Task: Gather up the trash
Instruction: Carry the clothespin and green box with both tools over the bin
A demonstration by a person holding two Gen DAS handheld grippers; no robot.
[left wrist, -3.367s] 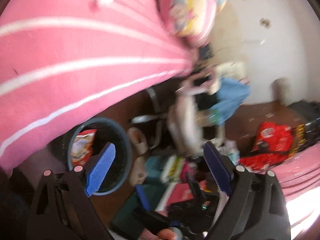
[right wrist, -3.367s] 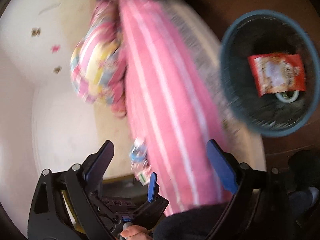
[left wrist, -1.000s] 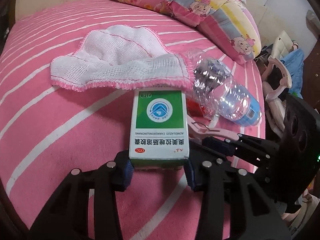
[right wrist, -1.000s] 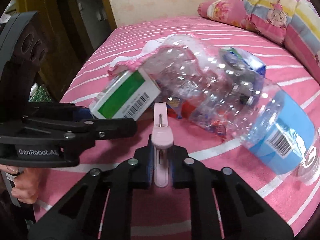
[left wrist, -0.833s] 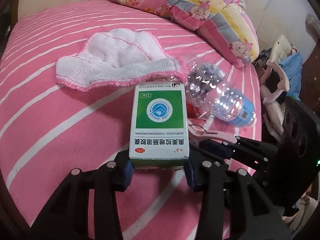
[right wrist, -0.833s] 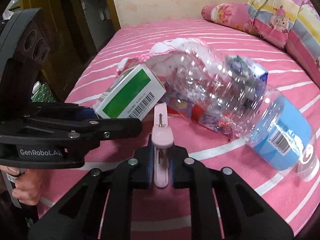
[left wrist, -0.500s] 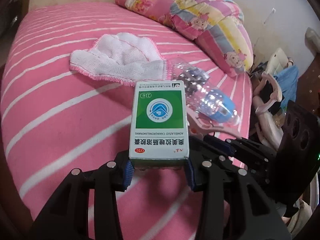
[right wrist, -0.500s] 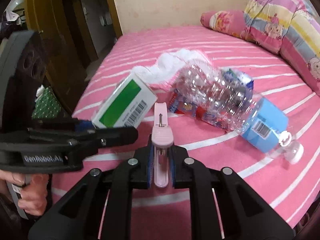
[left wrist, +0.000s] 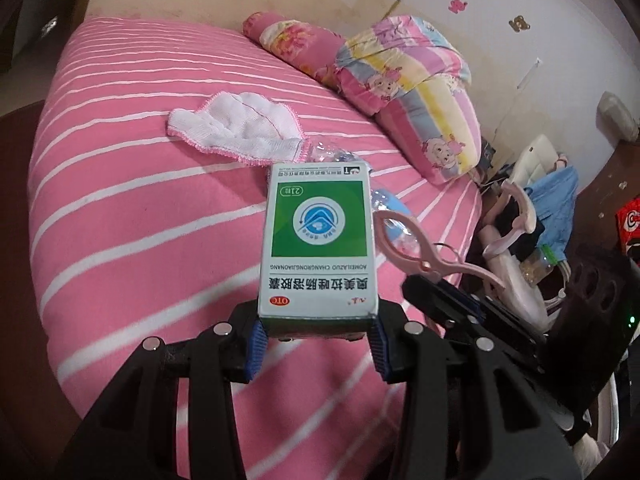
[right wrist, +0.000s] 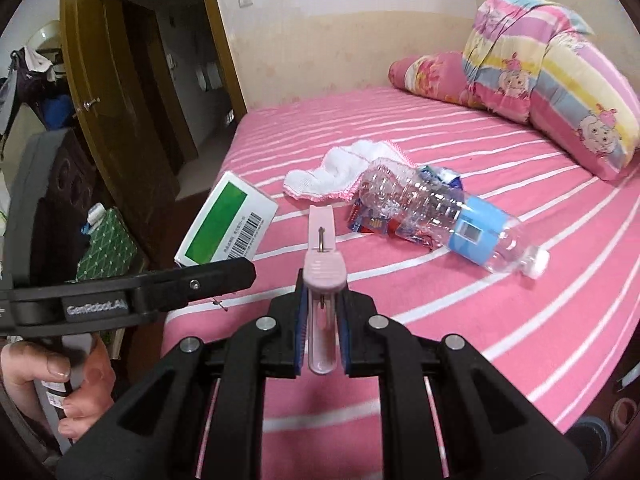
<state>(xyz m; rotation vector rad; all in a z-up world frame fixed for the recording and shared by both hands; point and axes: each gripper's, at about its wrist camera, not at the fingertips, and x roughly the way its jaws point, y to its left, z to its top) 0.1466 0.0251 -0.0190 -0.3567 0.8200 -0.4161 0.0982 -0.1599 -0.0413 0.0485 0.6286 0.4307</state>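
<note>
Above the pink bed (right wrist: 500, 360), the left gripper (left wrist: 316, 338) has its jaws clamped on a green box (left wrist: 318, 240), the right gripper (right wrist: 322, 340) pinches a pink clip (right wrist: 321, 276), and a bottle (right wrist: 440, 216) lies beside a cloth (right wrist: 340, 176).

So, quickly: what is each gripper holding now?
Left gripper: shut on the green box.
Right gripper: shut on the pink clothespin.

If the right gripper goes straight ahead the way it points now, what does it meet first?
Probably the red wrapper under the plastic bottle, though depth is unclear; the right gripper holds a pink clothespin aimed there.
</note>
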